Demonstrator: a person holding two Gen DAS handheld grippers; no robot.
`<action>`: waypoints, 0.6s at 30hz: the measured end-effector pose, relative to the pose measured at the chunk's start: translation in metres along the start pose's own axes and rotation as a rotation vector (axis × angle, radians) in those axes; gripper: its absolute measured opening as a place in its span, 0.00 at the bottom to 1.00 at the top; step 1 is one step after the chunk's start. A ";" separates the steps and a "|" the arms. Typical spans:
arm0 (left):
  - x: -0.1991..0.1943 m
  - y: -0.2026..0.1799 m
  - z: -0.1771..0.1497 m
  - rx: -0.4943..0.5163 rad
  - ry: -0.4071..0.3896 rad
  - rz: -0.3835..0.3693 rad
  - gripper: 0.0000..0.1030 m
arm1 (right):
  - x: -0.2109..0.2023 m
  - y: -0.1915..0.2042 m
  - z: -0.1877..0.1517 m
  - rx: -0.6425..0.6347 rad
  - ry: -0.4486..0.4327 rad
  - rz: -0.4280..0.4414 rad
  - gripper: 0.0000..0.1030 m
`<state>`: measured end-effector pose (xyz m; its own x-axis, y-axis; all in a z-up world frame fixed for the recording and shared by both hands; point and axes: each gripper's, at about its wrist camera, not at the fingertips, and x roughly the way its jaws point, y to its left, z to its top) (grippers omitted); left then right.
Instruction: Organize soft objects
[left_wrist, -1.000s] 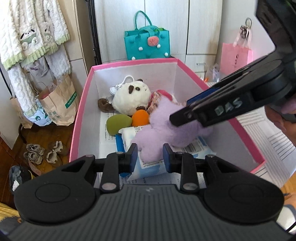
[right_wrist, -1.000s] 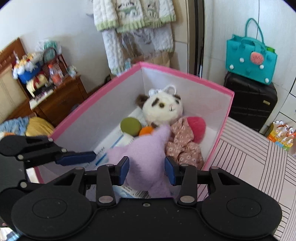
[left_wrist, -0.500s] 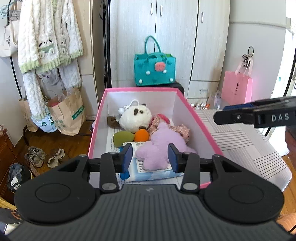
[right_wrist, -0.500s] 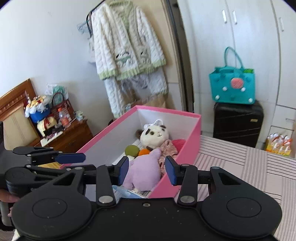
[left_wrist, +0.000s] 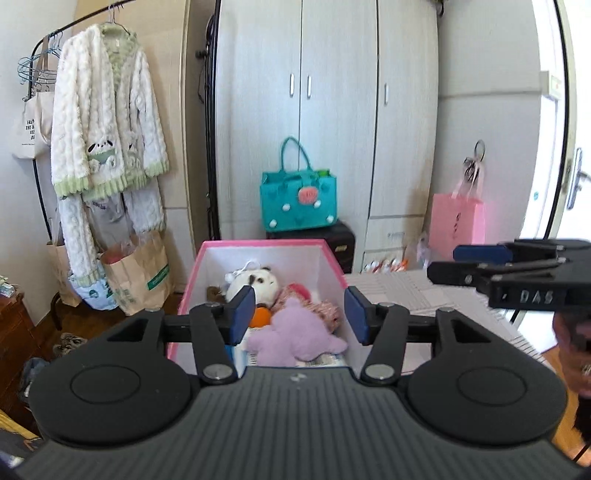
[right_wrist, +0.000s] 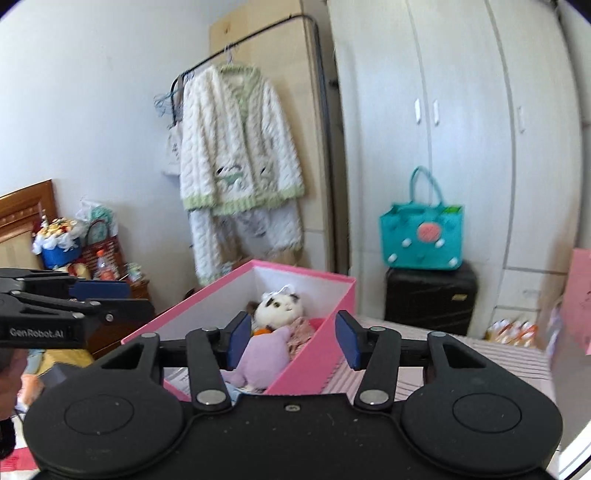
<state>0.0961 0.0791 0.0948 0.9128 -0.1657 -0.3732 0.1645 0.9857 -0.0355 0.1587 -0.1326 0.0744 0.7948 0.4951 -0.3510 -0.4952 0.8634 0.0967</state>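
Purple plush star lies in the pink box beside the panda toy; light and squashy, best pinched at its thick middle. Left tool and right tool both gape wide, empty.

The pink box is open on top; its walls block the sides. The purple plush fills the near end, the panda plush the far end.
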 end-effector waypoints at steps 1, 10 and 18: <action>-0.002 -0.002 -0.003 -0.025 -0.006 -0.015 0.53 | -0.006 0.001 -0.003 -0.007 -0.014 -0.018 0.57; -0.012 -0.029 -0.040 -0.075 -0.019 -0.039 0.55 | -0.043 0.008 -0.032 0.011 -0.044 -0.153 0.68; -0.018 -0.045 -0.055 -0.056 -0.039 0.032 0.68 | -0.071 0.006 -0.055 0.086 -0.049 -0.360 1.00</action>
<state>0.0512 0.0393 0.0518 0.9314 -0.1344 -0.3382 0.1151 0.9904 -0.0765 0.0803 -0.1679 0.0482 0.9294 0.1608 -0.3322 -0.1514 0.9870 0.0541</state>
